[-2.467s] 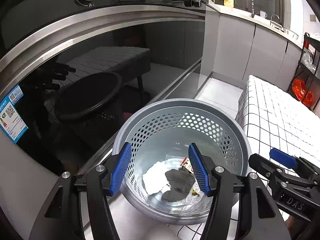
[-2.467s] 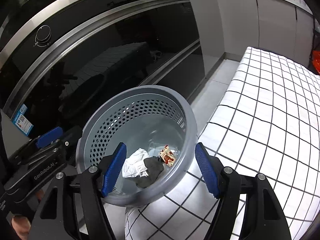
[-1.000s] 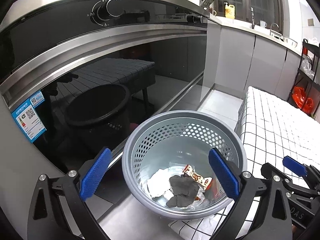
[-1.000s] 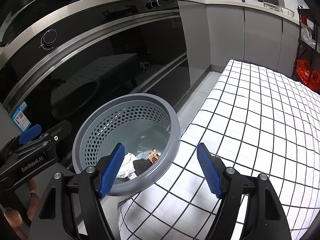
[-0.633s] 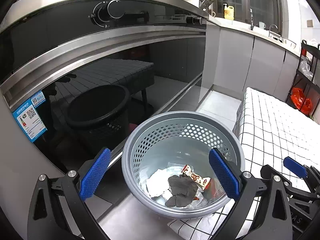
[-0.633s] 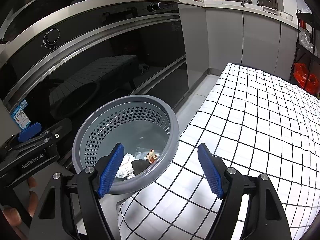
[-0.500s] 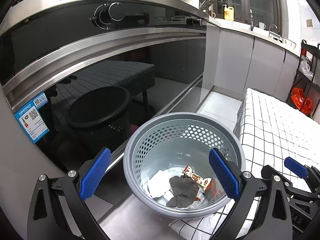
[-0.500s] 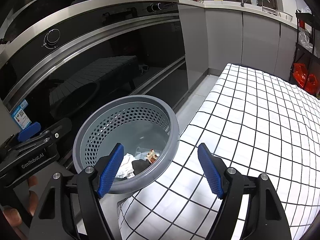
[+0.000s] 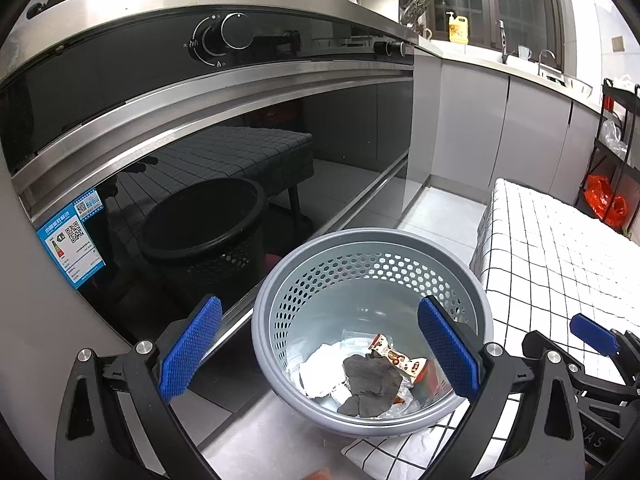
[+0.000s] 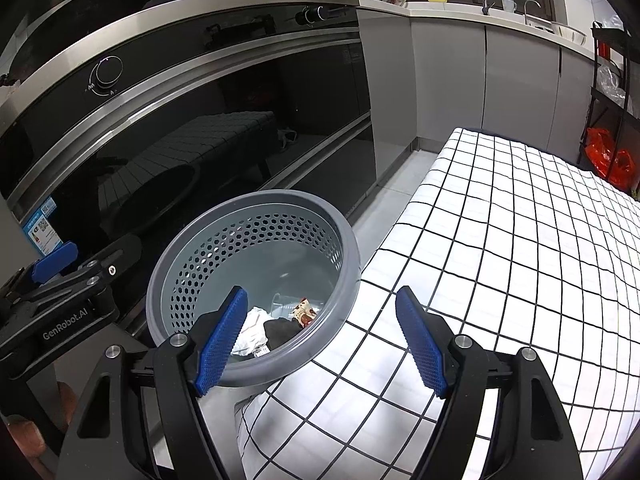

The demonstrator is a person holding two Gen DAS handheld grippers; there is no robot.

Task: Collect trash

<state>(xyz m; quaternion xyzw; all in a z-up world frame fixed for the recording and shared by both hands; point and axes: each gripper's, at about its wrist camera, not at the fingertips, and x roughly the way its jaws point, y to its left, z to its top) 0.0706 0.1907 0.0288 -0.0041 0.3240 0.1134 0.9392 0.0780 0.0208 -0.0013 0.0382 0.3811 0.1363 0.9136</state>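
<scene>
- The left gripper (image 9: pixel 318 354) has its jaws released and wide apart, with nothing between them.
- The right gripper (image 10: pixel 322 340) also has its jaws released and empty.
- The basket (image 9: pixel 280 276) sits ahead of and below both sets of jaws, just beside the checked cloth (image 10: pixel 520 240).
- The trash lies at the basket bottom: a dark scrap (image 9: pixel 372 376), white paper (image 9: pixel 318 374) and a candy wrapper (image 9: pixel 396 358).
- Risk: the basket sits at the cloth's edge, so a bump from either jaw could probably tip it and spill the trash.
</scene>
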